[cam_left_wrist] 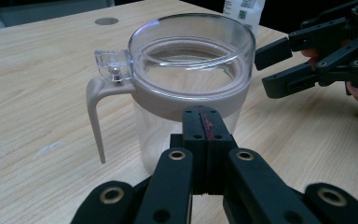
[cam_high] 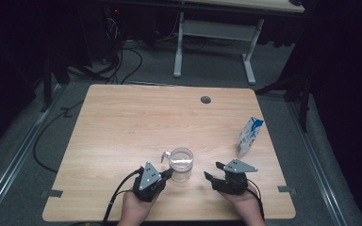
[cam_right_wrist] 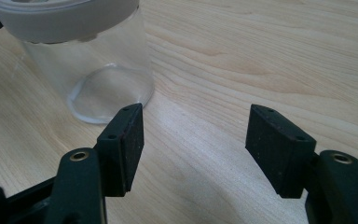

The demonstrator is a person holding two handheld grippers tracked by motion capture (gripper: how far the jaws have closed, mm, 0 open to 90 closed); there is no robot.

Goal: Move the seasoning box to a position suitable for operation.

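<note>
A clear lidded jug (cam_high: 181, 165) with a grey band and grey handle (cam_left_wrist: 96, 109) is seen upright on the wooden surface (cam_high: 122, 122), near its front edge, between the two grippers. The left gripper (cam_high: 168, 173) is pressed fully shut with nothing between its jaws, its tip right at the jug's wall just under the band; the right gripper (cam_high: 210, 171) is held partly open and empty, just beside the jug's base. A small carton (cam_high: 250, 136) is stood well apart at the right.
</note>
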